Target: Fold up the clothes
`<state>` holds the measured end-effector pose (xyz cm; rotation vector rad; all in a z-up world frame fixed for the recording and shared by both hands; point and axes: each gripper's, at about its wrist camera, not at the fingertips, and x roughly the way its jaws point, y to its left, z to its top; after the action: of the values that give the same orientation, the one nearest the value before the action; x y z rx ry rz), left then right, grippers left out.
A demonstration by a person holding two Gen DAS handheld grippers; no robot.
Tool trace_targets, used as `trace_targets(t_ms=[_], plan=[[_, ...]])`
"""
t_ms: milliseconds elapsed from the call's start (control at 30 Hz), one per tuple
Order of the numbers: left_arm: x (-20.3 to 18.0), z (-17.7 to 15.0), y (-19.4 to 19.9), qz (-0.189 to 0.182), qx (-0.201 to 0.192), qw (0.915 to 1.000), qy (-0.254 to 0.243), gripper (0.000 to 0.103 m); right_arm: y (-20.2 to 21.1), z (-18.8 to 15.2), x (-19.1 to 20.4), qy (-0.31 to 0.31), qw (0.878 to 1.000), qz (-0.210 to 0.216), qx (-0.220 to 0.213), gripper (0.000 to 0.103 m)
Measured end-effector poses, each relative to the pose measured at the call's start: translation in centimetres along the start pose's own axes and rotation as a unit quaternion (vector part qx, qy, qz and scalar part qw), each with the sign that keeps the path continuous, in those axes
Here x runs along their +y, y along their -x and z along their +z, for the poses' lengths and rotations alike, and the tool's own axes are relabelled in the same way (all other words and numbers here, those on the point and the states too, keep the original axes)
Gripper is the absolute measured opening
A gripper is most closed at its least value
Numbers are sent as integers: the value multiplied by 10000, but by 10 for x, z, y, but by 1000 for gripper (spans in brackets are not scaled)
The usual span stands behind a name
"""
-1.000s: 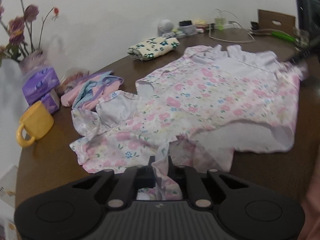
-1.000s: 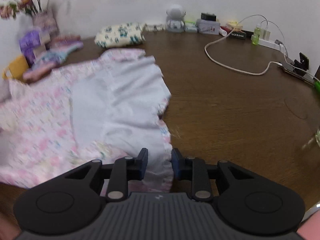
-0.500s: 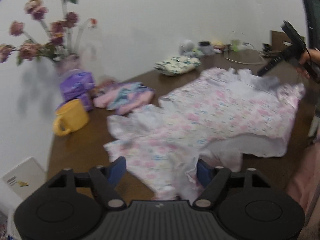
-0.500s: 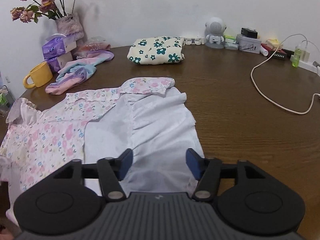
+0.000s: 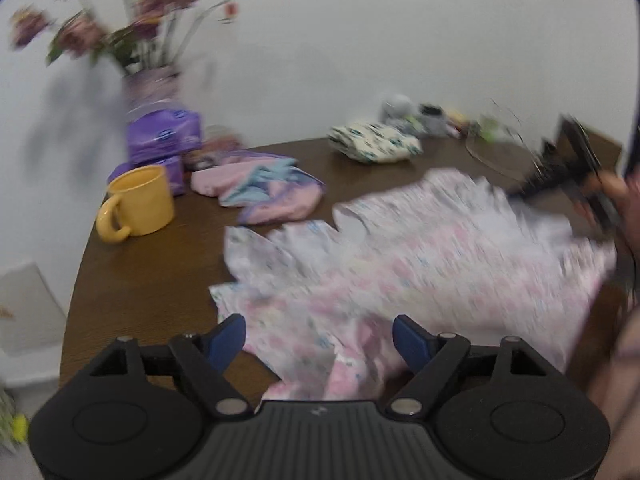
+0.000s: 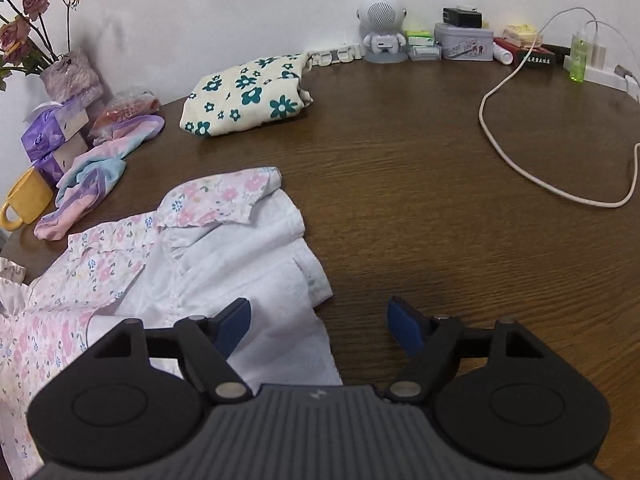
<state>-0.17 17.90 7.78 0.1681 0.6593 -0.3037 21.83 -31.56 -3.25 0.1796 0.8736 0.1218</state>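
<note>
Both grippers are over the brown wood-grain desk [image 6: 420, 168], and the pink floral garment with the white lining [image 5: 420, 264] lies spread across the near part of it, one end turned over so the plain white inside [image 6: 240, 272] faces up.

Left gripper [image 5: 319, 334]: jaws opening, blue pads wide apart, floral fabric lying in the gap below them but neither pad pressing on it. That view is smeared with blur.

Right gripper [image 6: 318, 326]: jaws opening too, pads well apart. The left pad sits over the white lining, the right pad over bare wood just off the garment's edge. Nothing clamped.

From the left wrist view the right gripper shows at the far right end of the garment as a dark shape in the person's hand [image 5: 616, 192], too blurred to read its jaws there.

Along the desk's left edge: a yellow mug [image 5: 138, 202], purple tissue packs [image 5: 164, 138] behind it, a vase of dried pink flowers [image 6: 70, 74] in the back corner. A crumpled pink, blue and lilac cloth [image 6: 92, 176] lies just beside the mug. Further back, a folded cream cloth with teal flowers [image 6: 248, 94] rests near the wall edge. At the back edge stand a small white robot figure [image 6: 382, 28], a tin and small boxes, and a white cable [image 6: 520, 152] loops over the right side.
</note>
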Motion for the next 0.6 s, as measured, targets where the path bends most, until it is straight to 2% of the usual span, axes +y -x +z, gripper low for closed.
trace_targets(t_ms=[167, 333, 400, 533, 567, 600], plan=[[-23, -33, 34, 310, 241, 9990, -208, 80, -8, 4, 5, 40, 10000, 56, 12, 77], [-14, -28, 67, 848, -154, 9960, 213, 80, -13, 7, 15, 132, 9998, 166, 14, 77], [-15, -17, 60, 853, -200, 9959, 238, 80, -12, 5, 20, 137, 9997, 208, -25, 77], [-28, -3, 17, 633, 218, 9973, -303, 77, 6, -10, 36, 400, 9986, 315, -137, 77], [-31, -2, 6, 571, 342, 9969, -414, 70, 12, -15, 40, 484, 9981, 355, -161, 77], [-34, -1, -4, 510, 463, 9963, -510, 54, 19, -21, 44, 569, 9974, 414, -171, 77]])
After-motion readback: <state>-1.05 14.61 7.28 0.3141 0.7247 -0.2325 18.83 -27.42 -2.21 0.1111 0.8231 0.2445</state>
